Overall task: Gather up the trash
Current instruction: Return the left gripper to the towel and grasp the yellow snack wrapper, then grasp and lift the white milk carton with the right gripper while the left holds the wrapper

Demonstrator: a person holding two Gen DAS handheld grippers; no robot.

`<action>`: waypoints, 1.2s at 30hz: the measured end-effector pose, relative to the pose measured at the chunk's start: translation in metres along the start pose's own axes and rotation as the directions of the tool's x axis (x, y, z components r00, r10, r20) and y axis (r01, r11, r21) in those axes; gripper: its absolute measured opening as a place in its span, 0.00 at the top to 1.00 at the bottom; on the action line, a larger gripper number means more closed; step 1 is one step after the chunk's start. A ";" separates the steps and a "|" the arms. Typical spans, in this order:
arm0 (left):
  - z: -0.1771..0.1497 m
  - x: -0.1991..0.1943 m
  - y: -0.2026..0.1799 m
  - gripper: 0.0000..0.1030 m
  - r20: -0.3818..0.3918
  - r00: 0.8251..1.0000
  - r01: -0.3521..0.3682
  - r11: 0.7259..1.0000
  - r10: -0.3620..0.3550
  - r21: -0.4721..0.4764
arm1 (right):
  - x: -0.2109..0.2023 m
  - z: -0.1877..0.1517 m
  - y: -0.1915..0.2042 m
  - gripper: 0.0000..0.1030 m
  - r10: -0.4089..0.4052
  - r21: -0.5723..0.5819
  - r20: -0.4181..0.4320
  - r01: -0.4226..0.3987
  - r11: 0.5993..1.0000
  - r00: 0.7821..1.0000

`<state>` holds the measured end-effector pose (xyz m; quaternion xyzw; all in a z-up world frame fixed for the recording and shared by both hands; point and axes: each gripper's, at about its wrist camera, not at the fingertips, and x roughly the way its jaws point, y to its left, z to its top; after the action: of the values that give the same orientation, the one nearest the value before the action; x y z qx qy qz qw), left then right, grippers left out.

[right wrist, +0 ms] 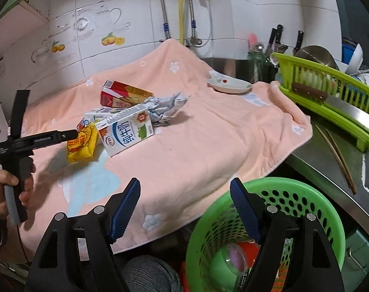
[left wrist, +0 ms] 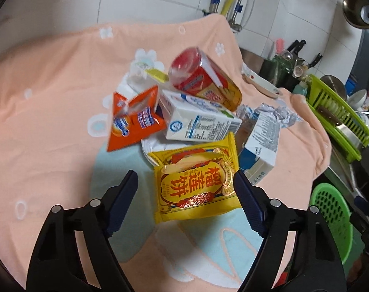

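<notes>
A heap of trash lies on a peach towel [left wrist: 50,121]: a yellow snack packet [left wrist: 196,185], an orange packet [left wrist: 135,119], a white milk carton [left wrist: 199,119], a second milk carton [left wrist: 262,141], a red-and-gold carton [left wrist: 204,77] and crumpled paper [left wrist: 279,114]. My left gripper [left wrist: 185,199] is open around the yellow packet's near end; its left pad stands clear of the packet. In the right wrist view the same left gripper [right wrist: 72,133], held by a hand, reaches the yellow packet [right wrist: 82,143]. My right gripper [right wrist: 184,187] is open and empty, over the towel's edge beside a green basket [right wrist: 306,194].
The basket sits below the counter edge with a red item and a clear cup inside. A small dish [right wrist: 229,85] rests on the towel's far right. A green dish rack [right wrist: 330,97] with a cleaver, knives and chopsticks [right wrist: 337,158] fill the steel counter at right.
</notes>
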<state>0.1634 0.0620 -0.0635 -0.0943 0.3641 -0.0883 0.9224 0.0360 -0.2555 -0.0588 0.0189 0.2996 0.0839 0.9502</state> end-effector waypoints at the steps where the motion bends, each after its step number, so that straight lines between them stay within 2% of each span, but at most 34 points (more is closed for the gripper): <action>1: 0.000 0.004 0.004 0.24 -0.009 1.000 0.017 1.000 -0.017 -0.017 | 0.001 0.001 0.001 0.29 0.001 -0.003 -0.002 -0.001 1.000 1.000; 4: -0.001 0.015 0.013 0.26 -0.034 0.997 0.062 0.996 -0.064 -0.066 | 0.006 0.002 0.006 0.29 0.003 -0.012 -0.011 -0.003 1.000 1.000; 6: -0.003 0.021 0.018 0.30 -0.054 0.993 0.102 0.990 -0.107 -0.093 | 0.009 0.003 0.008 0.29 0.004 -0.016 -0.016 -0.004 1.000 1.000; 9: -0.008 0.028 0.020 0.48 -0.074 0.985 0.146 0.983 -0.154 -0.107 | 0.013 0.004 0.012 0.29 0.006 -0.021 -0.023 -0.006 1.000 1.000; 10: -0.010 0.030 0.020 0.51 -0.083 0.983 0.157 0.982 -0.166 -0.106 | 0.015 0.005 0.014 0.29 0.008 -0.024 -0.026 -0.009 1.000 1.000; 12: -0.012 0.032 0.019 0.65 -0.088 0.979 0.176 0.978 -0.186 -0.107 | 0.017 0.006 0.016 0.29 0.012 -0.032 -0.027 -0.013 0.999 1.000; 15: -0.014 0.029 0.016 0.81 -0.081 0.977 0.187 0.978 -0.195 -0.094 | 0.019 0.008 0.022 0.29 0.019 -0.045 -0.028 -0.020 0.999 0.999; 17: -0.015 0.024 0.013 0.88 -0.070 0.979 0.184 0.980 -0.189 -0.082 | 0.021 0.012 0.027 0.29 0.027 -0.056 -0.028 -0.029 0.998 0.999; 21: -0.016 0.010 0.008 0.94 -0.035 0.985 0.165 0.984 -0.167 -0.063 | 0.027 0.024 0.036 0.29 0.070 -0.055 -0.030 -0.072 0.996 0.997; 27: -0.017 -0.011 0.009 0.95 0.009 0.991 0.134 0.990 -0.134 -0.040 | 0.047 0.053 0.056 0.29 0.128 -0.053 -0.046 -0.131 0.990 0.991; 31: -0.016 -0.028 0.015 0.95 0.046 0.992 0.123 0.992 -0.121 -0.037 | 0.064 0.074 0.065 0.29 0.170 -0.018 -0.064 -0.171 0.985 0.983; 36: -0.013 -0.044 0.021 0.95 0.084 0.990 0.113 0.993 -0.111 -0.025 | 0.092 0.096 0.072 0.31 0.228 0.081 -0.110 -0.220 0.972 0.967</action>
<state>0.1248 0.0910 -0.0496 -0.1318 0.3209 -0.1306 0.9287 0.1545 -0.1670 -0.0257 0.0802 0.3542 0.1815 0.9139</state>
